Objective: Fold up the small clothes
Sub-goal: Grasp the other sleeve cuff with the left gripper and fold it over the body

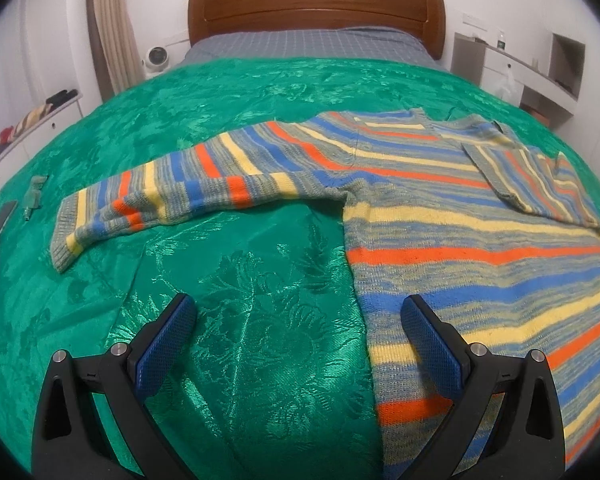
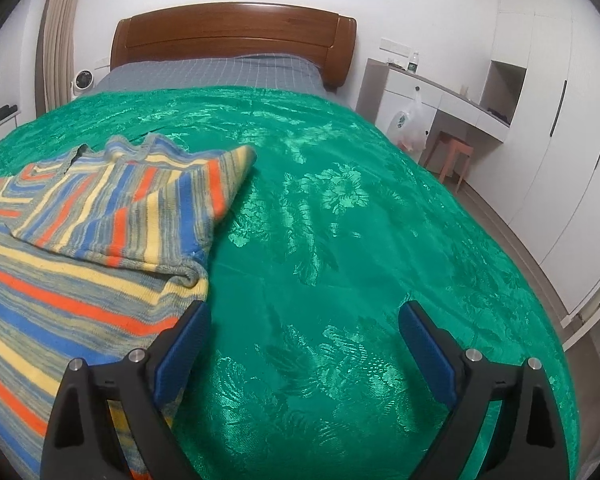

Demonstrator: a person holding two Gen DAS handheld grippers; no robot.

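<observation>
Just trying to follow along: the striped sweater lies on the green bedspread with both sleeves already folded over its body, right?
Not quite. Only one sleeve of the striped sweater is folded over; the other sleeve stretches out flat on the green bedspread, as the left wrist view shows.

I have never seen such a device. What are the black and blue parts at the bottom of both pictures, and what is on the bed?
Those are two hand-held grippers, each with a camera looking along its fingers. One picture comes from the left gripper, the other from the right gripper. Both are open and hold nothing. A striped sweater lies on the green bedspread. Its one sleeve is stretched out sideways; the other sleeve is already folded over the body.
</observation>
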